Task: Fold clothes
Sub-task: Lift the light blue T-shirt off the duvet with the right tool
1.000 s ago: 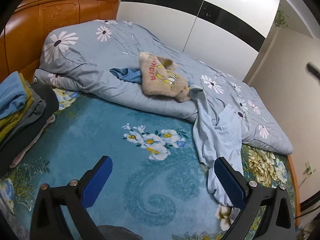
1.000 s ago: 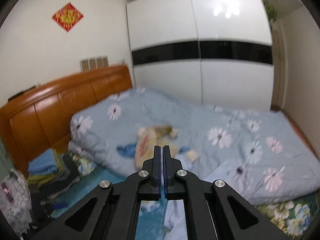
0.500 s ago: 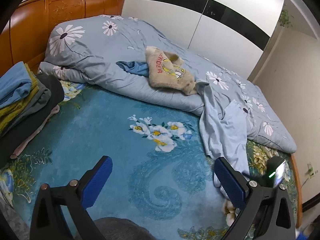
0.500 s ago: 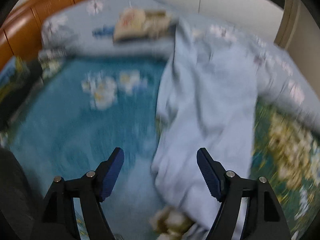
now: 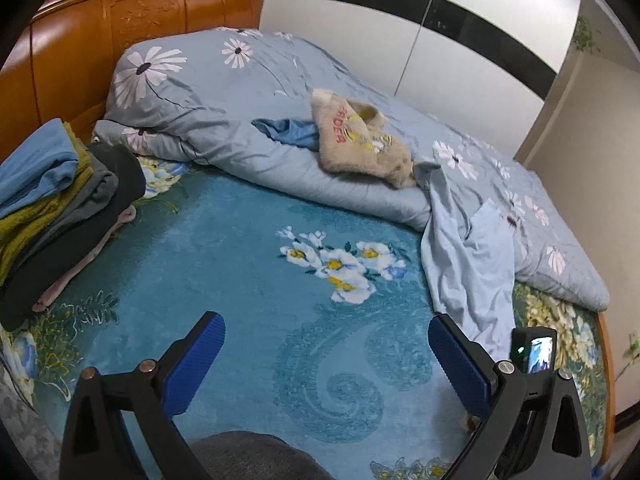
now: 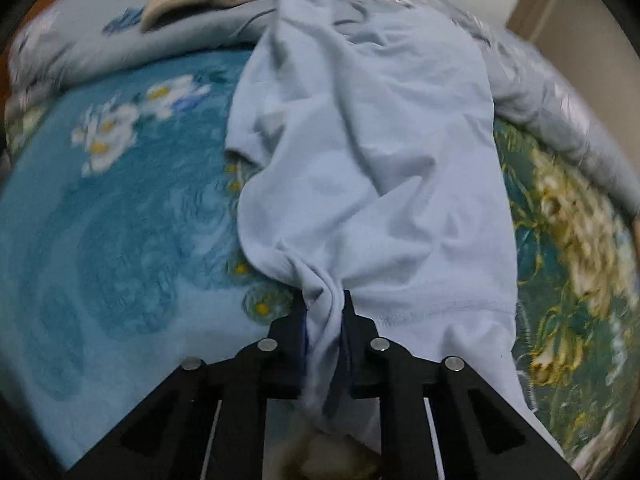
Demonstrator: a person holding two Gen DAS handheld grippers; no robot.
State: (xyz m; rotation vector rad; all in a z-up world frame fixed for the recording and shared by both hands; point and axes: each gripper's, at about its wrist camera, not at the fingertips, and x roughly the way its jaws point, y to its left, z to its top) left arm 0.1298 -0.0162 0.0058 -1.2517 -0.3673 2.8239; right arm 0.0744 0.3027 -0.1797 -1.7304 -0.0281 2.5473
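On the bed (image 5: 224, 248), a folded stack (image 5: 60, 200) sits left; the right claw (image 6: 325, 312) pinches the unfolded pale-blue shirt (image 6: 372, 152), the left claw (image 5: 326, 354) gapes empty, and the beige sweater (image 5: 360, 140) awaits.

Dim indoor light, ceiling glare on the wardrobe (image 5: 480, 28); right view motion-blurred, fisheye-dark corners.

- My left gripper (image 5: 326, 354): black frame, blue ribbed pads, silver screws.
- My right gripper (image 6: 324, 320): same black frame, silver screws, blue pad edges.
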